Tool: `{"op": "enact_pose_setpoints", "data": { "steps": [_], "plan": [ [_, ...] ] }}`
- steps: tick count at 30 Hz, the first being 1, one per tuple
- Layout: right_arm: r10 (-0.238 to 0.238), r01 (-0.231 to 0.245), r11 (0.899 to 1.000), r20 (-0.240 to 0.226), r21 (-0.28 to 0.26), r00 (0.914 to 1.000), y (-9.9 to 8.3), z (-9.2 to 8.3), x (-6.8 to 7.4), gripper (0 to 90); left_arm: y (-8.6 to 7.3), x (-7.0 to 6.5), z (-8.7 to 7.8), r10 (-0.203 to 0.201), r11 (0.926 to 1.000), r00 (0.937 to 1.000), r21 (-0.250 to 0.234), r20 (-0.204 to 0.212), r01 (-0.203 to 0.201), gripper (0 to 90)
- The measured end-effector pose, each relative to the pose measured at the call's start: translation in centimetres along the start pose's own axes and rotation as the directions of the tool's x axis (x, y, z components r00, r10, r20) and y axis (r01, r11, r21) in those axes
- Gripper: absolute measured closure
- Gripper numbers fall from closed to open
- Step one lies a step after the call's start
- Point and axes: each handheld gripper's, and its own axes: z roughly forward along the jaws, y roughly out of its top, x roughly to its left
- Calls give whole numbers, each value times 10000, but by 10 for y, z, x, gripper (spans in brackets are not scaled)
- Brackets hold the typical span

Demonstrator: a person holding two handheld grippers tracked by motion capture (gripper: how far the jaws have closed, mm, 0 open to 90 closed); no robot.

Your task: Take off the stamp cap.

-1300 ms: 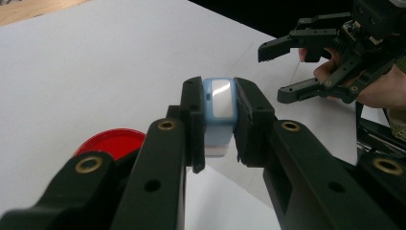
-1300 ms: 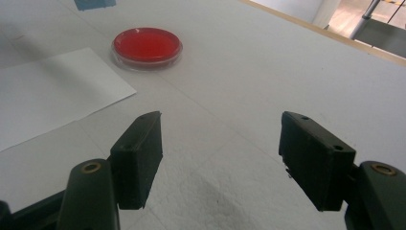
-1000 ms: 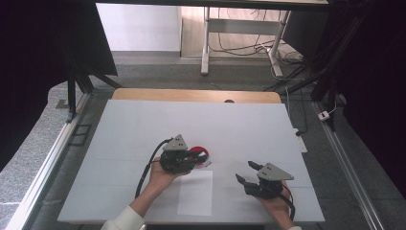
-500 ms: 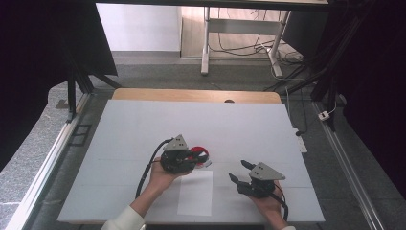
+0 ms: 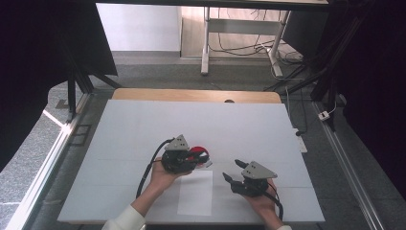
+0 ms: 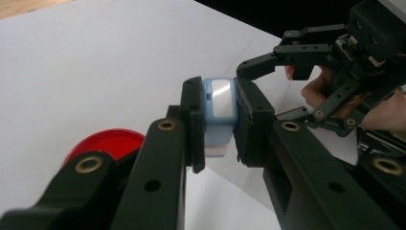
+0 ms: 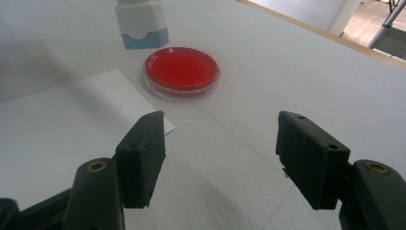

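I see the white surface (image 5: 143, 124) carrying a paper sheet (image 5: 195, 194) and a red-filled dish (image 7: 182, 69), shallow and probably fragile. My left gripper (image 6: 219, 122) clamps a small, stiff blue-and-white stamp (image 6: 219, 112) by its flat sides, hovering beside the dish; my right gripper (image 7: 220, 158) stands released.

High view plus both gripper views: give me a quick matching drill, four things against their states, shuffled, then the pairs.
Things:
1. small light-blue and white block
2. round red dish with a clear rim
3. white paper sheet
4. right gripper

States:
A. lies flat on the white table, near the person
B. jaws apart, nothing between them
C. clamped between the left gripper jaws
D. sits on the table beside the sheet's corner

Pairs: 1-C, 2-D, 3-A, 4-B
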Motion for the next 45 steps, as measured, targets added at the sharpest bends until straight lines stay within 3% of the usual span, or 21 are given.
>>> {"op": "enact_pose_setpoints", "data": {
  "steps": [45],
  "plan": [
    [-552, 554, 9984, -270, 60, 9981, 17, 29, 28, 346, -1, -5, 7, 59, 9999, 10000, 115, 70, -60, 750]
  ]
}}
